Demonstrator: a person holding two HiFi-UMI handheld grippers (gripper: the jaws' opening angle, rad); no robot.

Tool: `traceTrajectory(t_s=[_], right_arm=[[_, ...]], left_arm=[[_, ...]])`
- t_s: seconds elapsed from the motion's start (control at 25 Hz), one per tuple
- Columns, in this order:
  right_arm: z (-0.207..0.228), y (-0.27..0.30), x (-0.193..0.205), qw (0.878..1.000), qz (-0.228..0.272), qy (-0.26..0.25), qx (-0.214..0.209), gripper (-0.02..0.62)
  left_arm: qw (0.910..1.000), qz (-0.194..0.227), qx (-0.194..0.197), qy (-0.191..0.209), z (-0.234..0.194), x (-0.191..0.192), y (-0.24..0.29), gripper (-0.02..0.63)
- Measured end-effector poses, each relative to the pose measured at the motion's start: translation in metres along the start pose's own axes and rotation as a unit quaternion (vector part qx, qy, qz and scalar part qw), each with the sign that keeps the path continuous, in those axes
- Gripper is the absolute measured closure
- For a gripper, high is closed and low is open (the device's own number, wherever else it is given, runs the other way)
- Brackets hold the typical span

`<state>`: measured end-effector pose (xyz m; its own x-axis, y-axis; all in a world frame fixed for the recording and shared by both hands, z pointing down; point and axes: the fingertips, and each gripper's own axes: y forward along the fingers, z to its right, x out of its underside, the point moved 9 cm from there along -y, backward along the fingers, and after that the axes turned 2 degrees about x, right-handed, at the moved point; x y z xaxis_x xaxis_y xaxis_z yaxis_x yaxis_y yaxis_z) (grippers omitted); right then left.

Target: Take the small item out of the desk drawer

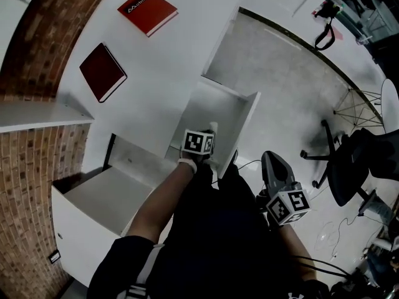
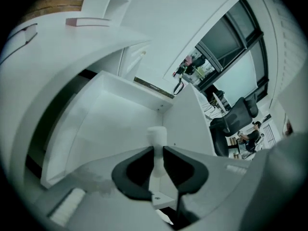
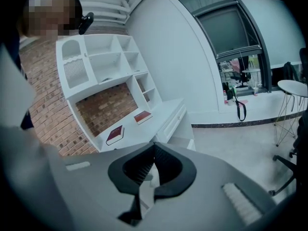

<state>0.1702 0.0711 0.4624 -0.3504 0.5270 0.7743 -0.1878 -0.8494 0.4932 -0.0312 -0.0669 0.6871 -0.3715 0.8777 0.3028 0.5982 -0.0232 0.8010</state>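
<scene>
1. Left hand-held gripper [image 2: 158,153]: jaws clamped on the small white item [image 2: 156,135], which stands upright between them inside the open drawer [image 2: 120,114].
2. Right hand-held gripper [image 3: 154,150]: jaws together, nothing between them (held well apart from the drawer, at the person's right).
3. Worktop [image 1: 162,61]: white, above the drawer; carries a bright red book [image 1: 148,10] and a dark red book [image 1: 103,71], lying apart.
4. Office chair [image 1: 352,161]: black, on the floor at right.
</scene>
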Motion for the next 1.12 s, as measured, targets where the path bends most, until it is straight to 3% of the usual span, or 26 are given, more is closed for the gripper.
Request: traceTrajectory(t_s=[0.16, 0.72, 0.96, 1.12], right_arm=[[-0.010, 0.006, -0.008, 1.000, 0.004, -0.010, -0.025, 0.592], [-0.040, 0.024, -0.026, 0.996, 0.019, -0.037, -0.079, 0.592], [-0.052, 0.032, -0.035, 0.995, 0.028, -0.044, -0.090, 0.592], [-0.056, 0.034, -0.040, 0.994, 0.035, -0.047, -0.095, 0.592]], left_arm=[[0.9986, 0.054, 0.000, 0.001, 0.006, -0.009, -0.039, 0.593], [0.9858, 0.166, -0.024, 0.008, -0.004, -0.028, -0.134, 0.595], [0.9868, 0.155, -0.047, 0.005, -0.049, -0.045, -0.169, 0.595], [0.9902, 0.130, -0.044, -0.026, -0.080, -0.049, -0.173, 0.595]])
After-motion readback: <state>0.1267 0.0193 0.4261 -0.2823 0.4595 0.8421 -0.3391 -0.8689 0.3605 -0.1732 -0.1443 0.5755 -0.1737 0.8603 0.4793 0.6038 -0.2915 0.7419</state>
